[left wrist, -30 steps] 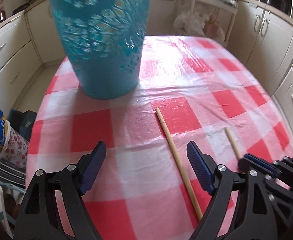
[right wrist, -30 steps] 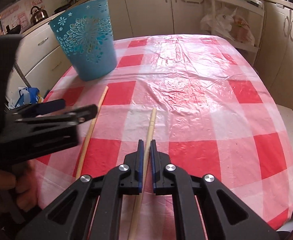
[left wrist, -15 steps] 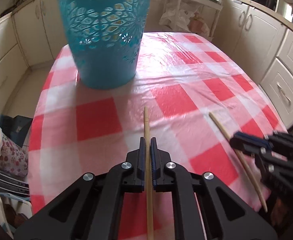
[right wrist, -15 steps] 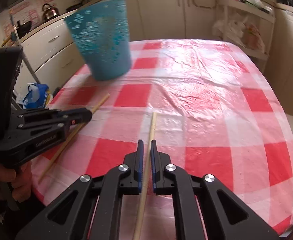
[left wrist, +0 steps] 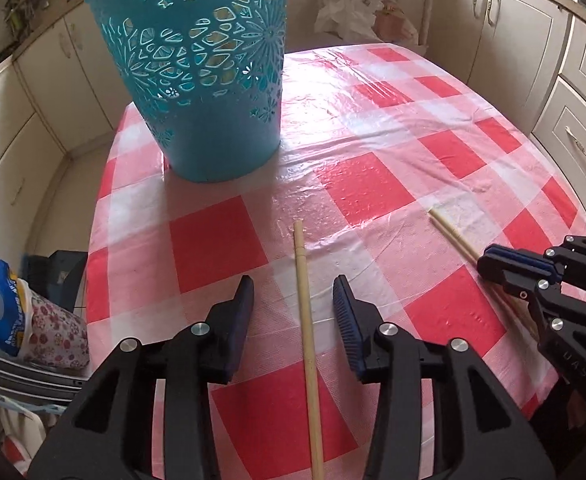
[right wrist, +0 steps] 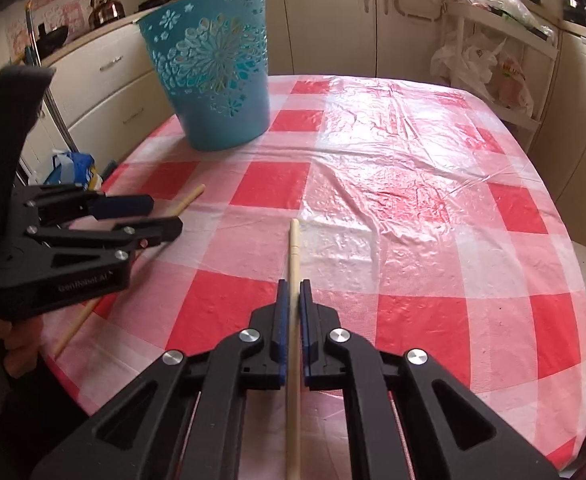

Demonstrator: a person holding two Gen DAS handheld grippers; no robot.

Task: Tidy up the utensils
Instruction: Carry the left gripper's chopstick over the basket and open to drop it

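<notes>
We've got two wooden sticks in play on the checked tablecloth, and the blue basket stands upright at the far left of the table, waiting. Our right gripper is pinching the right stick along its shaft, jaws pressed snug on the wood. Our left gripper hangs with its jaws spread wide, and the left stick lies on the cloth between the blue pads, touching neither.

These sticks look light, stiff and smooth — we judge they'd roll or pivot easily, so a grip nearer mid-shaft should steady them better than one at the tip. The glossy plastic cloth may let them slide.

Now, what's changed? Half a second ago our left jaws were clamped on that stick; now they've sprung open and it lies loose on the table again. A second ago they were open too — so that's a grab and a release. The right's hold hasn't budged.
</notes>
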